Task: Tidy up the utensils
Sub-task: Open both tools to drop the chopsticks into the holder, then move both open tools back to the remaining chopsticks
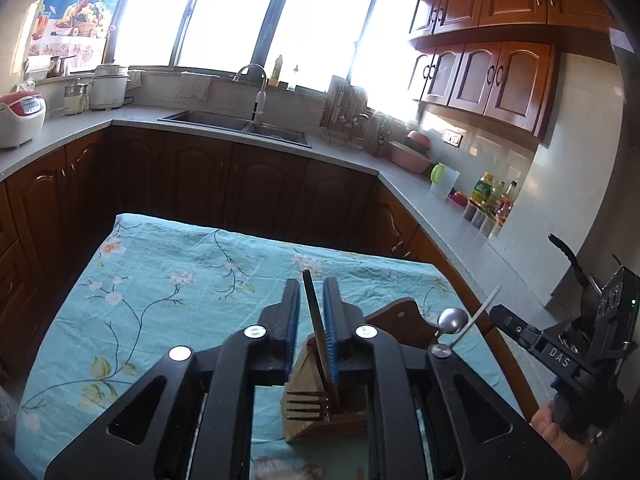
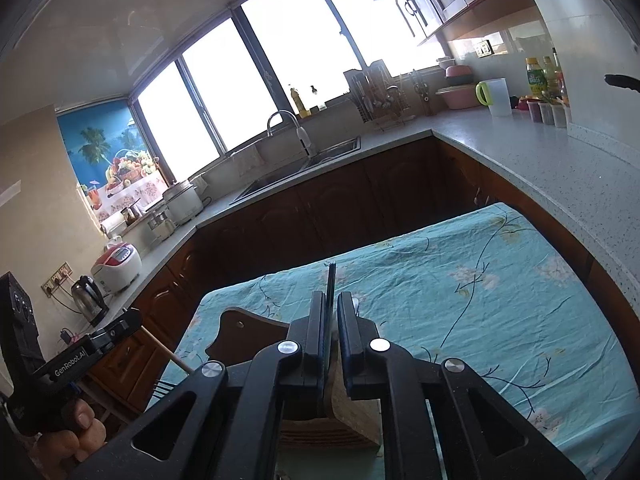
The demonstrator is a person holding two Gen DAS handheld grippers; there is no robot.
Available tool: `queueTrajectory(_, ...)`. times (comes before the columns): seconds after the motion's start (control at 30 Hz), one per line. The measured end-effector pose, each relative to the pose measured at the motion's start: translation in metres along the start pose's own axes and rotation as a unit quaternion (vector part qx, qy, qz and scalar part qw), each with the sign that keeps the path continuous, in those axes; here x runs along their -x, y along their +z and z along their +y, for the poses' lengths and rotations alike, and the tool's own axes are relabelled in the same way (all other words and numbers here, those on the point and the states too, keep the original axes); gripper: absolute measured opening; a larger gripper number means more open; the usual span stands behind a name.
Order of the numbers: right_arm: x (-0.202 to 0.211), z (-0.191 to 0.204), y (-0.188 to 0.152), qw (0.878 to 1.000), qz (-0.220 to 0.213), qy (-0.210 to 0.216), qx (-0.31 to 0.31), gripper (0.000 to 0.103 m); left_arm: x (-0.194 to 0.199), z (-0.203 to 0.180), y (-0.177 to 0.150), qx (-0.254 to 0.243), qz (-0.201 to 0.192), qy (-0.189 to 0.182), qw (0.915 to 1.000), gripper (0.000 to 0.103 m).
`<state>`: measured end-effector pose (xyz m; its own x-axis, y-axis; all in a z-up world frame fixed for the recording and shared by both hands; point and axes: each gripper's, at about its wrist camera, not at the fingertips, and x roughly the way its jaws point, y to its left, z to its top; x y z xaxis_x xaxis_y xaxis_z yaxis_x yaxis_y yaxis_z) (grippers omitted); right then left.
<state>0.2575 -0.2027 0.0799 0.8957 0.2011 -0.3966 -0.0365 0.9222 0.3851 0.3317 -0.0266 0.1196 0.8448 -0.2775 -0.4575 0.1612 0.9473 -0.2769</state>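
Hands tip both my grippers a little down over the wooden block (image 1: 320, 412) on the table (image 1: 160, 272). Left gripper (image 1: 311, 292) stands narrowly apart around a fork (image 1: 316, 320); right gripper (image 2: 331, 308) narrowly around a dark handle (image 2: 330, 280).

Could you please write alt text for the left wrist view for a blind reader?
The left tongs stand slightly apart around a dark fork, its tines at a wooden holder, above a floral blue tablecloth. Kitchen counters and bright windows lie beyond.
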Motion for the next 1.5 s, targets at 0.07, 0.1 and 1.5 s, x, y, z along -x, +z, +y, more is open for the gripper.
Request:
queueTrajectory(0.07,0.002,-0.001,-0.001,1.0,0.0,0.0,-0.003,0.015,0.005,0.001,0.0,0.004,-0.002,0.006,1.0,0.051)
queueTrajectory(0.1,0.004,-0.002,-0.002,1.0,-0.001,0.0,-0.006,0.026,0.009,0.002,0.0,0.007,-0.008,0.004,0.9999,0.052)
queueTrajectory(1.5,0.153,-0.028,-0.165,0.997,0.033,-0.068,-0.003,0.097,0.118,0.058,-0.192,0.069,0.114,0.029,0.9907,0.079)
